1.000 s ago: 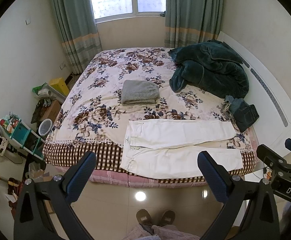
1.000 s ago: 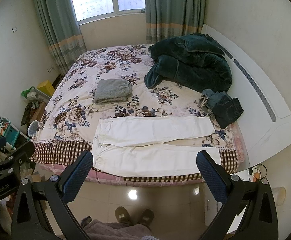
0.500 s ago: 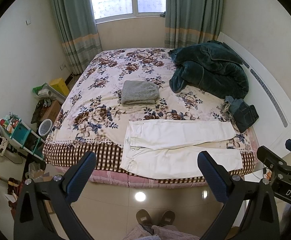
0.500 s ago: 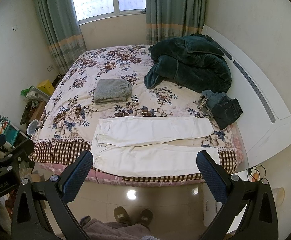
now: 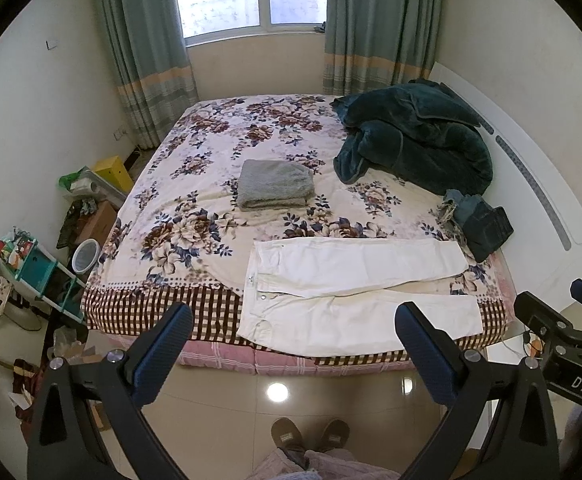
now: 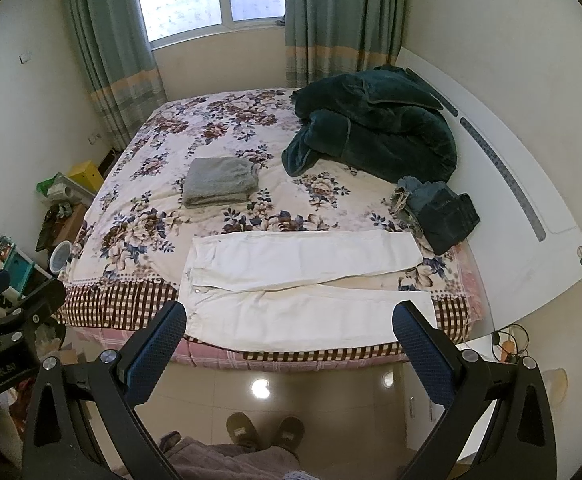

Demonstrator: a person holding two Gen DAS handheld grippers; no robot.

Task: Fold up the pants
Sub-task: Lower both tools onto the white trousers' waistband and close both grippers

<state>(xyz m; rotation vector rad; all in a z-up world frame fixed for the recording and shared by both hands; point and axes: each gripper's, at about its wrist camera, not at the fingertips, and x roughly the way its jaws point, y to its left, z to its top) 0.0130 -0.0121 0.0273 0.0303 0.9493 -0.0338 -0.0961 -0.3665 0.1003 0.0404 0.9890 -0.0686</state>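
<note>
The white pants (image 5: 355, 292) lie flat and unfolded along the near edge of the bed (image 5: 211, 216), on the floral sheet; the waist is at the left and the two legs go to the right, with a narrow gap between them. The nearer leg reaches the checked border of the sheet. The left gripper (image 5: 293, 330) hangs above the tiled floor (image 5: 331, 396) in front of the bed, its two blue-padded fingers (image 5: 163, 356) spread wide and holding nothing. The right gripper (image 6: 289, 328) is beside it, also above the floor, with its fingers (image 6: 423, 356) wide apart and nothing between them. Neither gripper touches the pants. Behind the pants, near the middle of the bed, rests a folded grey garment (image 5: 277, 184). A dark green blanket (image 5: 415, 140) is heaped at the far right by the white headboard (image 5: 543, 208), and dark blue jeans (image 5: 479, 226) lie just beside the end of the farther leg. The person's slippers (image 5: 311, 434) show at the bottom, on the floor.
</note>
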